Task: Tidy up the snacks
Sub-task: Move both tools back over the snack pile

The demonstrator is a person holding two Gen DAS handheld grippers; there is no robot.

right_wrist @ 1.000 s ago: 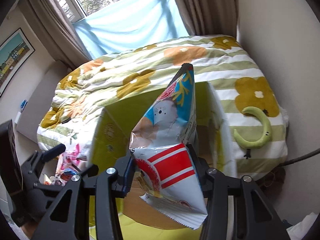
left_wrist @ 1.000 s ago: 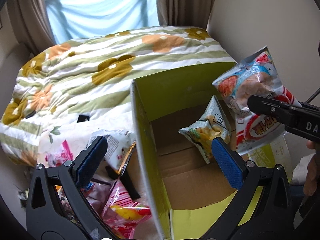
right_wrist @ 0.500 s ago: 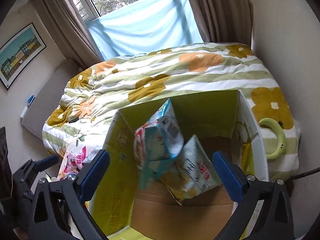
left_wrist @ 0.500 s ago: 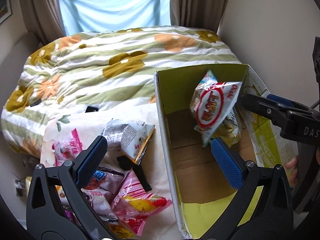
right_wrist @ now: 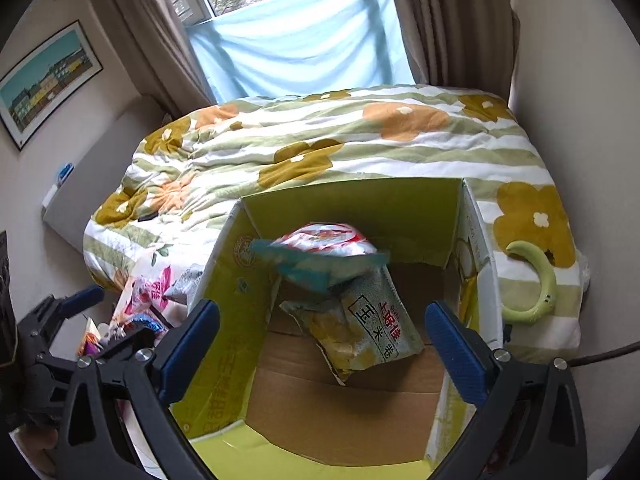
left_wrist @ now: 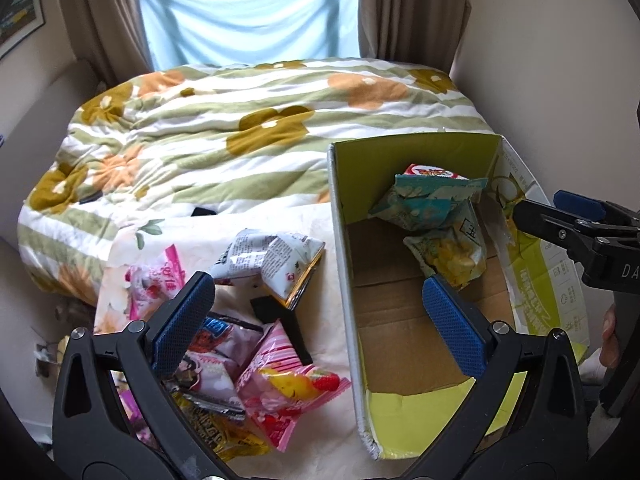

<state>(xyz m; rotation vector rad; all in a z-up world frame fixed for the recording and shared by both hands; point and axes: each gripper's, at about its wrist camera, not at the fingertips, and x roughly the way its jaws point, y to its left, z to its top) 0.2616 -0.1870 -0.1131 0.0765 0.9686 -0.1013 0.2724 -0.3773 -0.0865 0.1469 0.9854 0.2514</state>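
Observation:
A green cardboard box [left_wrist: 340,264] [right_wrist: 224,304] stands open on the bed. Inside, a teal and red snack bag [left_wrist: 428,200] [right_wrist: 324,256] lies on a green corn snack bag [left_wrist: 452,252] [right_wrist: 360,328] at the far end. My left gripper [left_wrist: 316,320] is open and empty above the box's left wall, and also shows in the right wrist view [right_wrist: 60,320]. My right gripper [right_wrist: 320,344] is open and empty above the box; it shows at the right in the left wrist view [left_wrist: 568,216]. A pile of snack bags [left_wrist: 248,368] lies left of the box, topped by a white bag [left_wrist: 276,260].
A striped flowered quilt [left_wrist: 240,136] covers the bed behind the box. A green crescent toy [right_wrist: 532,280] lies right of the box. A wall is close on the right. Curtains and a window are at the back.
My right gripper opened and let go of the teal and red bag, which dropped into the box onto the corn bag. Both grippers pulled back and up.

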